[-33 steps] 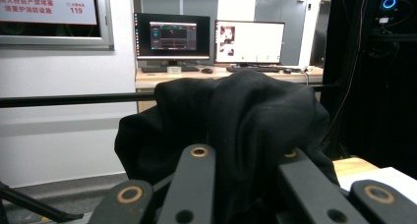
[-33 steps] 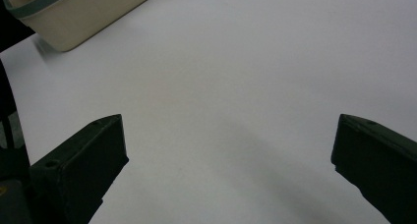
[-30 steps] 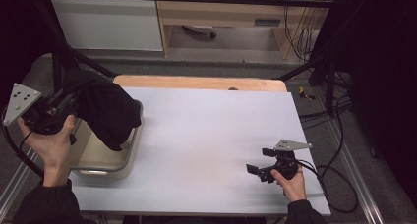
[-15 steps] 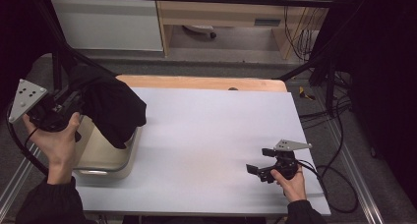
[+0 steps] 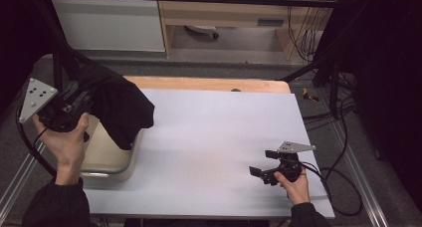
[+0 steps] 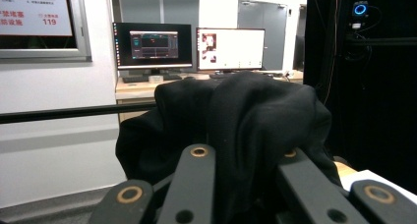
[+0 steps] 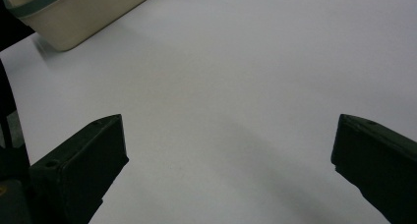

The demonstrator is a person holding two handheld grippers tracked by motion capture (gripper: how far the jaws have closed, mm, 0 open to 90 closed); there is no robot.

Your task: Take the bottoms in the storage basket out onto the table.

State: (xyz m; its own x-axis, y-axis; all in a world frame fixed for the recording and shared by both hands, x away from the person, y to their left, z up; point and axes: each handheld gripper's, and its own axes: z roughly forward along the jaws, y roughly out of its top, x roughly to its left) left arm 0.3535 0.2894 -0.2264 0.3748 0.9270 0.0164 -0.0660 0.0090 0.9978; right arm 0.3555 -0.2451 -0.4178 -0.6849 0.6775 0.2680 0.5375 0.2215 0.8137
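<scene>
My left gripper is raised above the table's left edge and is shut on a black cloth. The cloth hangs down over the cream tub below it. In the left gripper view the black cloth bulges up between the two jaws and hides their tips. My right gripper rests low over the white table near the front right, open with nothing between its jaws. In the right gripper view its jaws stand wide apart over the bare white table.
The cream tub stands at the table's left edge. A wooden strip runs along the table's far edge. Cables lie on the floor to the right. Monitors stand on a desk beyond the table.
My left gripper has lifted the black cloth higher and a little to the right, out of the tub. The right gripper has stayed still.
</scene>
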